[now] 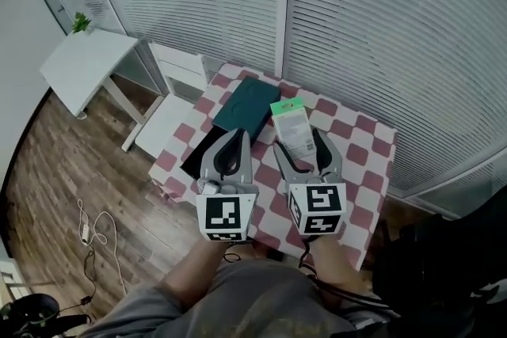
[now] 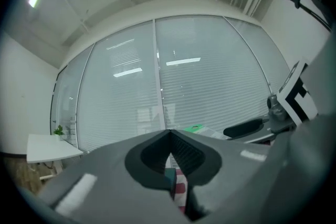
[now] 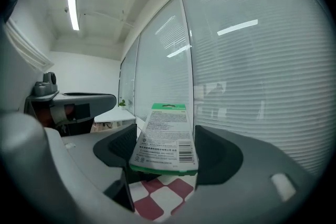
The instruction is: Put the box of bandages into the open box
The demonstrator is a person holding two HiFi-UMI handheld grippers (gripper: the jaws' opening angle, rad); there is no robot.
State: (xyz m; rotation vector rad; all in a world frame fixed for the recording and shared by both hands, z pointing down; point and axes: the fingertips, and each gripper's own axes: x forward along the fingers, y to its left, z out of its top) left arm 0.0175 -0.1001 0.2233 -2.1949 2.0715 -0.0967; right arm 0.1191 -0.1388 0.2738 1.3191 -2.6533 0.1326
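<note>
The right tool (image 3: 167, 150) grips a box of bandages (image 3: 165, 136) by its long sides, jaws narrowed onto the green-edged white pack, whose near end appears to ride tilted above the red-and-white checked desk (image 1: 360, 153). In the head view the pack hangs just to the right of the open box (image 1: 246, 106), a dark teal case lying on the checks, and is not yet over it. The left tool (image 1: 235, 137) is empty, its jaws closed tip to tip. It is poised above the near end of the open box, where a black part (image 1: 201, 157) shows beside the teal. Whether that black part is the tray or a folded-back lid cannot be made out. Beyond the open box are slatted blinds, and well to its left stands a white side table (image 1: 89, 63). The step in hand appears to be the carry: the pack is in the grip and off the desk, and the placing is not yet done. The next move would likely call for swinging the pack leftward over the open box's cavity and levelling it to clear the rim. It would then be lowered, and only then would the jaws spread. The left tool, close over the same spot, may need to give way or steady the case.
</note>
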